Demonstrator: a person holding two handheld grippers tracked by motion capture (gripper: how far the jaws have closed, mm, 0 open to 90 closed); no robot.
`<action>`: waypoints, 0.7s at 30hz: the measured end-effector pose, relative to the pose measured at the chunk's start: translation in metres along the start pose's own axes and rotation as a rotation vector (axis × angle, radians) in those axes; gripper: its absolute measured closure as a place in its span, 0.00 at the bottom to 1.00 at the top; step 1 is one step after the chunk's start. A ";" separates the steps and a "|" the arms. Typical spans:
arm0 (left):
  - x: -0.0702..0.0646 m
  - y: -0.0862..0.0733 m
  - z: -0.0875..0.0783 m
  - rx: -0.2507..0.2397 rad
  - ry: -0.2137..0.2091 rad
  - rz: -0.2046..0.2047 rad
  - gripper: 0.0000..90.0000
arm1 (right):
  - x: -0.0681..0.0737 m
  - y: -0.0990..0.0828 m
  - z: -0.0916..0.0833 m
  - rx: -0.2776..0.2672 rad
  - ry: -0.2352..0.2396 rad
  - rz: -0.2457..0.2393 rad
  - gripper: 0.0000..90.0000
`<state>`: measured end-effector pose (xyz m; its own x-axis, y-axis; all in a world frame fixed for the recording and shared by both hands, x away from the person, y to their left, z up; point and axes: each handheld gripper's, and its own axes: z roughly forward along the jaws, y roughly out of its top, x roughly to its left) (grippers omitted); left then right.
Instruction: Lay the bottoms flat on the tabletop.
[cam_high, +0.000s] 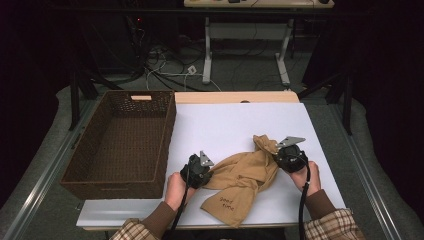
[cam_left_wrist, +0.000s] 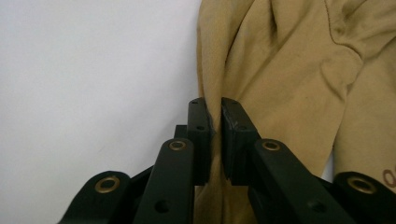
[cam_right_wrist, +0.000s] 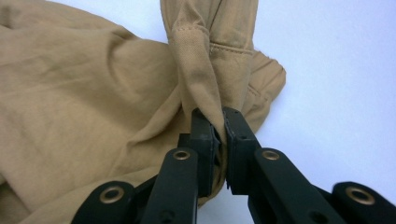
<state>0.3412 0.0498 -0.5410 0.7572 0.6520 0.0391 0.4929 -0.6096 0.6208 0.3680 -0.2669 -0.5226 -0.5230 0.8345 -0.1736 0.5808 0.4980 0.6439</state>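
Note:
A crumpled tan garment lies on the white tabletop, with small dark lettering near its front corner. My left gripper is at the garment's left edge; in the left gripper view a fold of tan cloth runs between the jaws, and the left gripper is shut on it. My right gripper is at the garment's upper right end. In the right gripper view a hemmed ridge of the cloth rises from the pinch of the right gripper, which is shut on it.
A large brown woven basket with nothing in it stands against the left side of the white tabletop. A pale wooden strip borders the far edge. Beyond it are a floor with cables and the legs of another table.

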 end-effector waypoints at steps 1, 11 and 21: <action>0.000 0.000 0.000 0.003 -0.001 0.001 0.90 | -0.001 -0.001 0.001 0.008 0.000 0.003 0.93; 0.003 0.015 -0.001 -0.043 0.008 0.002 0.58 | -0.009 -0.003 0.011 0.039 -0.007 0.027 0.88; 0.005 0.026 0.029 -0.004 -0.046 -0.003 0.53 | -0.013 -0.002 0.014 0.027 -0.017 0.046 0.86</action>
<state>0.3697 0.0240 -0.5473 0.7750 0.6320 0.0010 0.4935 -0.6061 0.6238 0.3824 -0.2749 -0.5320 -0.4848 0.8603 -0.1576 0.6204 0.4653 0.6313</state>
